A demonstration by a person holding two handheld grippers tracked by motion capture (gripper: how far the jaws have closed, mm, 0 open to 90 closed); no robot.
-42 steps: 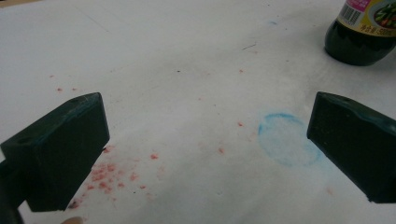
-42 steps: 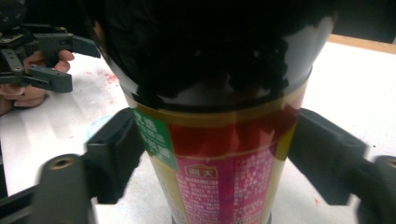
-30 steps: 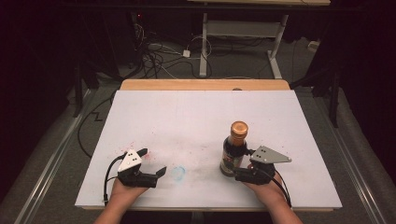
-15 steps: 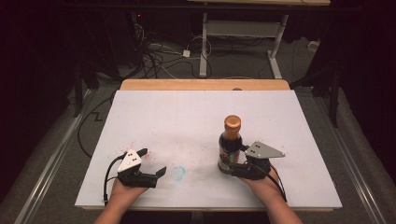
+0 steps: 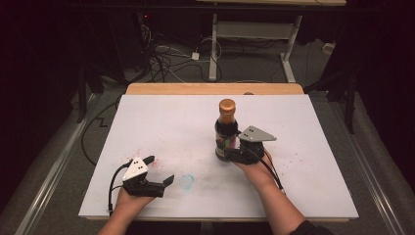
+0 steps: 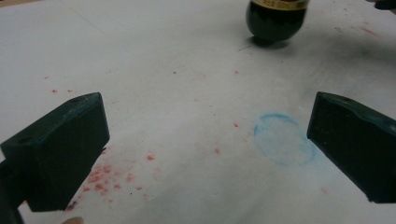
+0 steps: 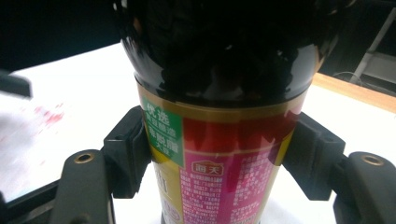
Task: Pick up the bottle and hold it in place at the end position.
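A dark sauce bottle (image 5: pixel 226 132) with an orange cap stands upright right of the table's middle, and its red, gold and green label (image 7: pixel 224 140) sits close in the right gripper view. My right gripper (image 5: pixel 226 152) is shut on the lower body, one pad on each side of the label. The bottle's rounded base (image 6: pixel 275 18) is at the sheet or just above it; I cannot tell which. My left gripper (image 5: pixel 159 169) rests near the front left edge, open, with nothing between its fingers (image 6: pixel 60 149).
A white sheet (image 5: pixel 161 117) covers the table, with a wooden strip (image 5: pixel 215 88) along its back edge. A faint blue ring (image 5: pixel 186 181) and red specks (image 6: pixel 100 179) mark the sheet by the left gripper. Cables and a desk frame (image 5: pixel 254 29) lie beyond.
The right gripper has carried the bottle to the left and farther from the front edge. The left gripper has stayed in place.
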